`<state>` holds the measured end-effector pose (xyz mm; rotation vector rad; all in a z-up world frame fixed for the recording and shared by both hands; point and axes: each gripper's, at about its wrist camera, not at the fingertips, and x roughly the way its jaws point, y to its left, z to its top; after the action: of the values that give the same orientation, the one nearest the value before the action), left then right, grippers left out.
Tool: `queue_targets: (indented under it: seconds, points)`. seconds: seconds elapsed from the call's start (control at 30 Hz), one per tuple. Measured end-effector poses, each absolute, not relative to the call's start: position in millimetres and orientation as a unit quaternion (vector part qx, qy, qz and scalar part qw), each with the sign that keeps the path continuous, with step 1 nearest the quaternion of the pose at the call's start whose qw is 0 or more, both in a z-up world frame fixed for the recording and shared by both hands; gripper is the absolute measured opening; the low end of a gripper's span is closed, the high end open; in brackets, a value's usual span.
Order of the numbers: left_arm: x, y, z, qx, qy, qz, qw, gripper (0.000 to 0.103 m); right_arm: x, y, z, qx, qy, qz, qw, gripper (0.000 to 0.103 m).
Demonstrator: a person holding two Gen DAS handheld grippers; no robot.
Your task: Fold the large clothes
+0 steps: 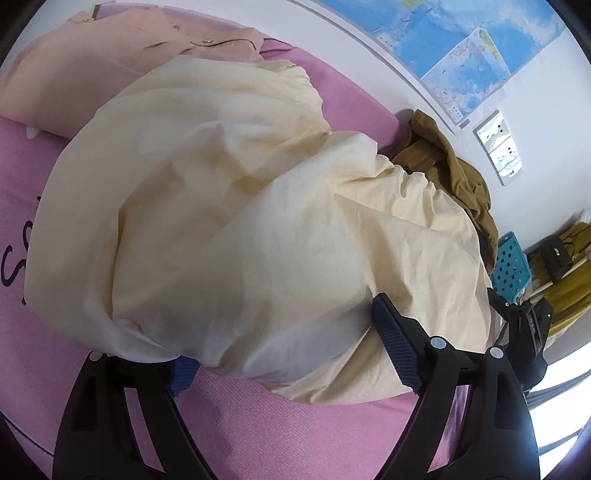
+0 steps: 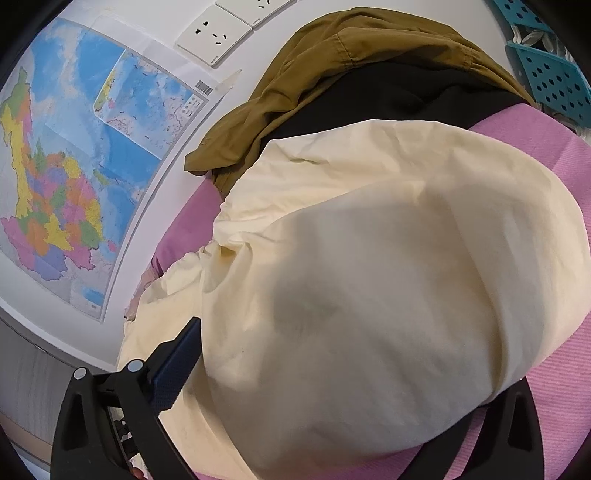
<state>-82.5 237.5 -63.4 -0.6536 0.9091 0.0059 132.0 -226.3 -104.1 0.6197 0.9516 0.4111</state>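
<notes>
A large cream garment (image 1: 221, 221) lies bunched on a pink mat (image 1: 295, 424). My left gripper (image 1: 280, 336) stands wide at its near edge. The cloth bulges between the jaws and covers the left fingertip, while the right blue pad (image 1: 395, 347) shows bare beside the fabric. In the right wrist view the same cream garment (image 2: 369, 258) fills the middle. My right gripper (image 2: 343, 354) is spread wide around a mound of it. Its left finger (image 2: 177, 362) is clear of the cloth and its right finger is hidden under the cloth.
A folded peach shirt (image 1: 110, 55) lies at the far left of the mat. An olive garment (image 2: 314, 74) and a black one (image 2: 388, 96) are heaped against the wall. A blue perforated basket (image 2: 554, 77) stands beside them. A map (image 2: 74, 166) and sockets (image 2: 214, 33) hang on the wall.
</notes>
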Motion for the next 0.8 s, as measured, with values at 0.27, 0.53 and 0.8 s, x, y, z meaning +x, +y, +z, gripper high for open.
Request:
queue_targets:
  seconds: [0.27,0.53,0.8]
  points:
    - [-82.4,237.6,-64.9,-0.317,0.43,-0.002,0.846,0.085,130.5,-225.2,-101.8,0.284,0.444,0.193,0.828,0.077]
    - [-95.1,273.1,-78.0,-0.431,0.389,-0.029,0.814,0.08,128.6,-230.2,-108.5,0.314,0.455,0.236,0.799,0.061]
    - [-81.7,263.9,-74.3,-0.408,0.402,-0.02,0.82,0.08,134.1,-197.9,-102.5,0.257,0.461,0.244,0.813,0.067]
